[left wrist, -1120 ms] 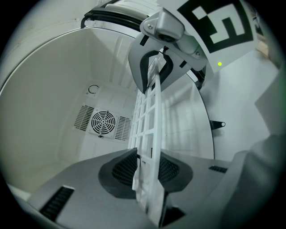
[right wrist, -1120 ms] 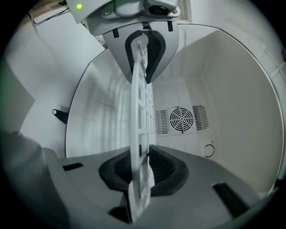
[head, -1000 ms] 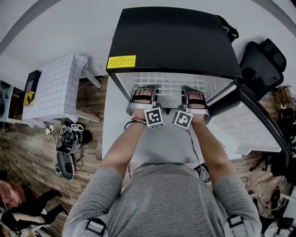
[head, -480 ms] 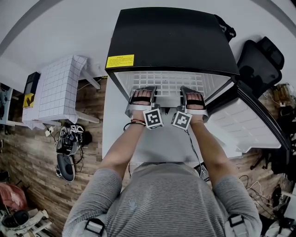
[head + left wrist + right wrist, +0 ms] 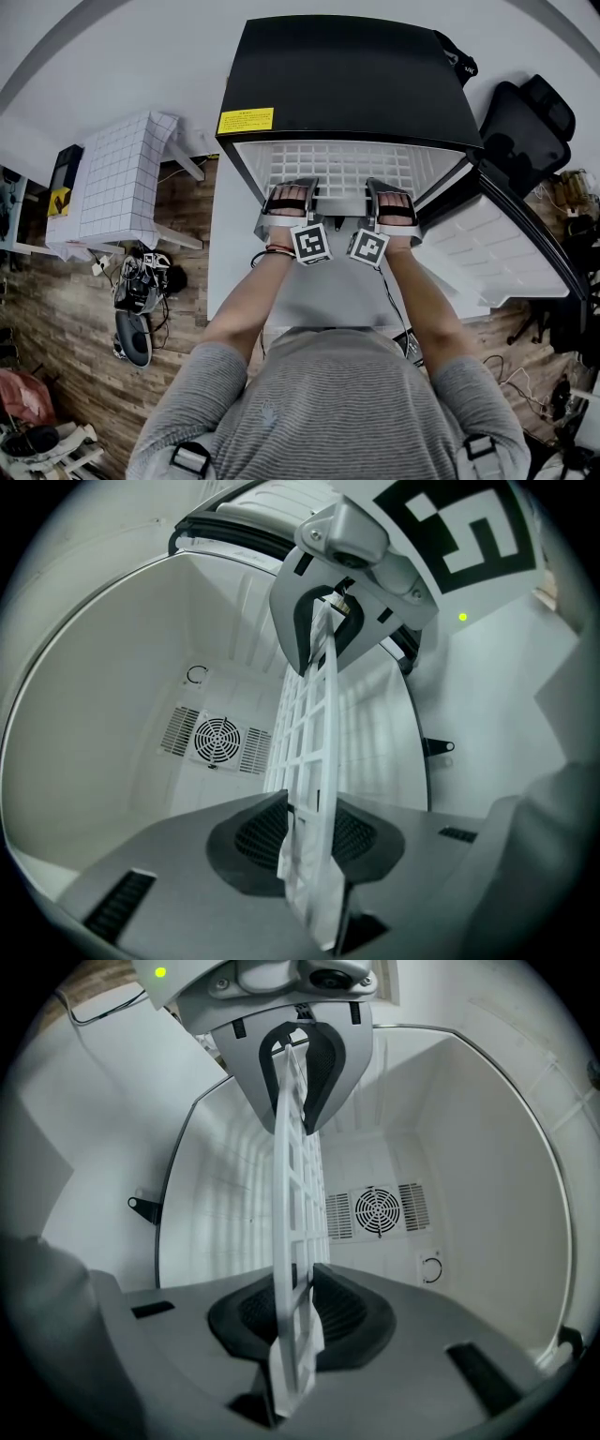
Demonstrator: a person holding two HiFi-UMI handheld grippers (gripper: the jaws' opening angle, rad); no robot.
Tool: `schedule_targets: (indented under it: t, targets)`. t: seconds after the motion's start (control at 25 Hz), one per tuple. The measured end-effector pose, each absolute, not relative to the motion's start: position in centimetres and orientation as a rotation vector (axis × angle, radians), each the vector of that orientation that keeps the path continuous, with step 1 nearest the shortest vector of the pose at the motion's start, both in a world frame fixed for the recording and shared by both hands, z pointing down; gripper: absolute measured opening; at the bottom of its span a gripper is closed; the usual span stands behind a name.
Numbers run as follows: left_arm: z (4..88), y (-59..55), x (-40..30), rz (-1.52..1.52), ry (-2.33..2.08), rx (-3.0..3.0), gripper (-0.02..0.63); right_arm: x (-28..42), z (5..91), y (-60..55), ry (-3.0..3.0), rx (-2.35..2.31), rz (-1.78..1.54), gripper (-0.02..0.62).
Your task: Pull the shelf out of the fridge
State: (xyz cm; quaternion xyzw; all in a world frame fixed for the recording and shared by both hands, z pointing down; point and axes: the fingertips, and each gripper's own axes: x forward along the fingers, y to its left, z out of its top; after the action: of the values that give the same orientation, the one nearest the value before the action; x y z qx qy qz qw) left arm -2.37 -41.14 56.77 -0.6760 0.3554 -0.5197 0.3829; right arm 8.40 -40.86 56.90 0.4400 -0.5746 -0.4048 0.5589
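The white grid shelf (image 5: pixel 342 167) sticks partway out of the black-topped fridge (image 5: pixel 347 80). My left gripper (image 5: pixel 292 190) is shut on the shelf's front edge at its left, and my right gripper (image 5: pixel 394 194) is shut on it at its right. In the left gripper view the shelf (image 5: pixel 309 733) runs edge-on between the ribbed pads of my left gripper (image 5: pixel 314 832), with the right gripper (image 5: pixel 347 555) at the top. In the right gripper view the shelf (image 5: pixel 295 1194) is clamped in my right gripper (image 5: pixel 300 1312).
The fridge door (image 5: pixel 511 248) hangs open to the right. The white inner walls close in on both sides, with a fan grille (image 5: pixel 380 1208) on the back wall. A white tiled table (image 5: pixel 122 178) stands at the left, a black office chair (image 5: pixel 525 122) at the right, cables and gear (image 5: pixel 141 286) on the wood floor.
Both grippers keep the same hold on the shelf and stay in place. A dark shape at the lower left of the floor has gone from view.
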Motion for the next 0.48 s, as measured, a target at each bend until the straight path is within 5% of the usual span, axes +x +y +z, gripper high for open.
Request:
schedule_targets:
  t: [0.48]
  targets:
    - [56.6, -39.6, -2.5, -1.319, 0.911, -1.732, 0.104, 8.1, 57.1, -39.2, -1.368, 1.035, -0.943, 0.06]
